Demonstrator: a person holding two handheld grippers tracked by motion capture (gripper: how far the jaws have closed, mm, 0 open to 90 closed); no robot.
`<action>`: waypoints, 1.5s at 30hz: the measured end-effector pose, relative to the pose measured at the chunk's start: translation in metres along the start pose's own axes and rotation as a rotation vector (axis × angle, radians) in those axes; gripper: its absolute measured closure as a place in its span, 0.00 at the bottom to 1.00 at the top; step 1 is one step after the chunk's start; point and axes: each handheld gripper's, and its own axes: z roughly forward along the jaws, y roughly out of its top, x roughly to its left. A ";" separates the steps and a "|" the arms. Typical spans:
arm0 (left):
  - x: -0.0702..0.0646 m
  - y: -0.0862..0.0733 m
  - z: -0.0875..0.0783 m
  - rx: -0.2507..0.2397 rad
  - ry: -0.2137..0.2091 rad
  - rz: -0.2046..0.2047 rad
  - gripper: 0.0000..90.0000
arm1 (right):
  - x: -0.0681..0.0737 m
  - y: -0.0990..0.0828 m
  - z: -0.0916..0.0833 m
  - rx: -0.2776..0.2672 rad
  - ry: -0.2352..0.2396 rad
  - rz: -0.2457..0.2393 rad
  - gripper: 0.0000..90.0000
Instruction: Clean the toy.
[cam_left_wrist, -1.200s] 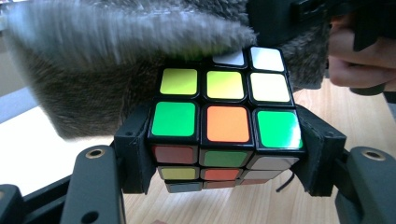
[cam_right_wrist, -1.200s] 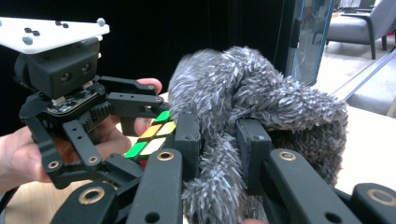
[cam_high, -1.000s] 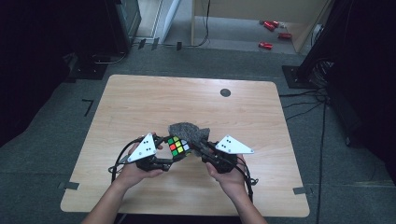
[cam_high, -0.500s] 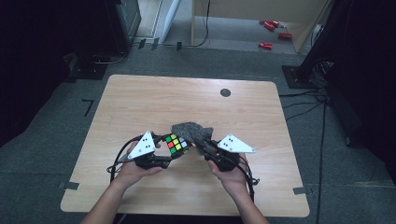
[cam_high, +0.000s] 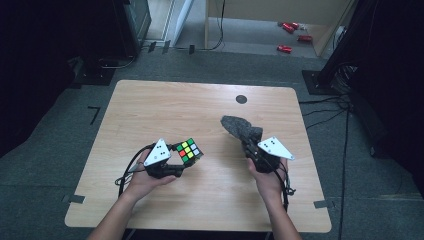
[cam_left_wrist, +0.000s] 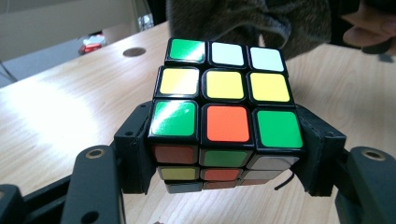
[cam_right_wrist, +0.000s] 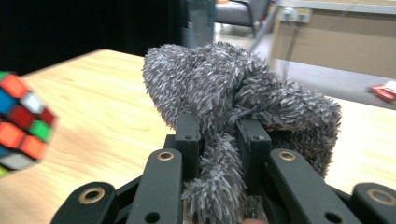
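Note:
A scrambled colour cube (cam_high: 188, 150) (cam_left_wrist: 225, 109) is clamped between the two jaws of my left gripper (cam_high: 181, 159) (cam_left_wrist: 226, 163), held just above the wooden table (cam_high: 165, 107) at front left. My right gripper (cam_high: 250, 145) (cam_right_wrist: 218, 140) is shut on a fuzzy grey cloth (cam_high: 240, 127) (cam_right_wrist: 233, 93), which bunches over and between its jaws at front right. The cube (cam_right_wrist: 23, 123) appears blurred at the left edge of the right gripper view. The cloth (cam_left_wrist: 243, 21) and a hand (cam_left_wrist: 369, 28) show behind the cube in the left gripper view.
A small dark round hole (cam_high: 241, 99) marks the table near its far edge. Red objects (cam_high: 292, 35) lie on the floor beyond the table. Dark equipment and cables (cam_high: 345, 100) stand at the right.
My right gripper has carried the grey cloth to the right, away from the cube. The left gripper and cube have stayed nearly in place.

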 end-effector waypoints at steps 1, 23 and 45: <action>0.000 -0.001 0.002 0.009 0.004 -0.002 0.39 | -0.003 -0.003 0.002 0.004 -0.016 -0.005 0.83; 0.005 -0.009 0.015 0.081 0.031 -0.047 0.39 | -0.011 -0.049 0.037 0.206 0.013 0.016 0.77; 0.005 -0.016 0.029 0.137 0.066 -0.107 0.39 | -0.006 -0.027 0.025 0.198 0.038 0.016 0.00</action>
